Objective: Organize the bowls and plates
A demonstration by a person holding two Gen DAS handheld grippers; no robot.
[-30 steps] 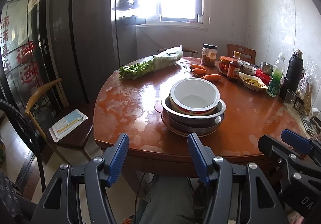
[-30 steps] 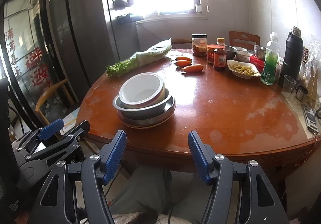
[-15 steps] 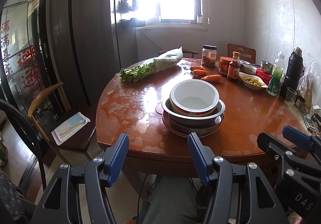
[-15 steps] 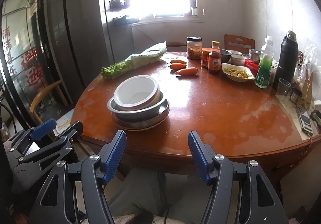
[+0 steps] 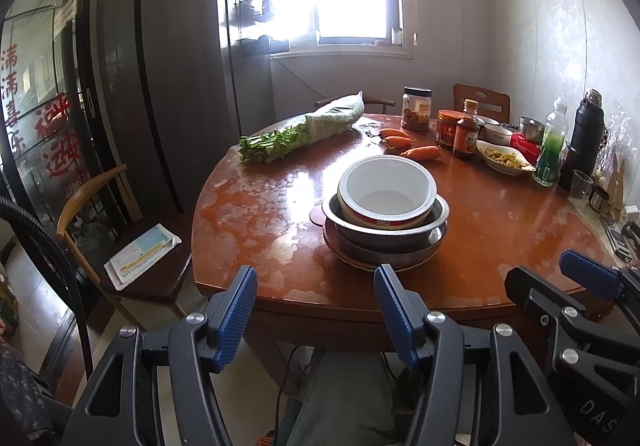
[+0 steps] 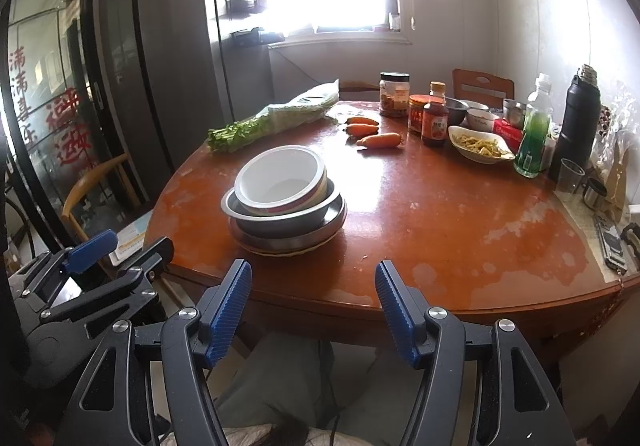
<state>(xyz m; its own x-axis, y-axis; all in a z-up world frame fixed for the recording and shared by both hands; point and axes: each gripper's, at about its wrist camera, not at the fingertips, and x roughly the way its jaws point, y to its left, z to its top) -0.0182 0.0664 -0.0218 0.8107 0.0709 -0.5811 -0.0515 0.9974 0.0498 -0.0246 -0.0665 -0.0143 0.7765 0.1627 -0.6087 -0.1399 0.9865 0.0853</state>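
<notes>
Both my grippers, left (image 5: pixel 316 310) and right (image 6: pixel 314 306), hover wide-fingered, empty; the white enamel bowl (image 5: pixel 386 192) stacked on steel basins lies ahead, nearer my left.

Red Chinese chars on glass door (image 5: pixel 24 118), illegible-ish; "DAS" on right gripper (image 5: pixel 592 278) body; bottle labels unreadable.

Each black-framed gripper (image 5: pixel 316 304) (image 6: pixel 314 300) has ribbed blue pads, silver screws; grey-green trousers (image 5: pixel 340 398) below
</notes>
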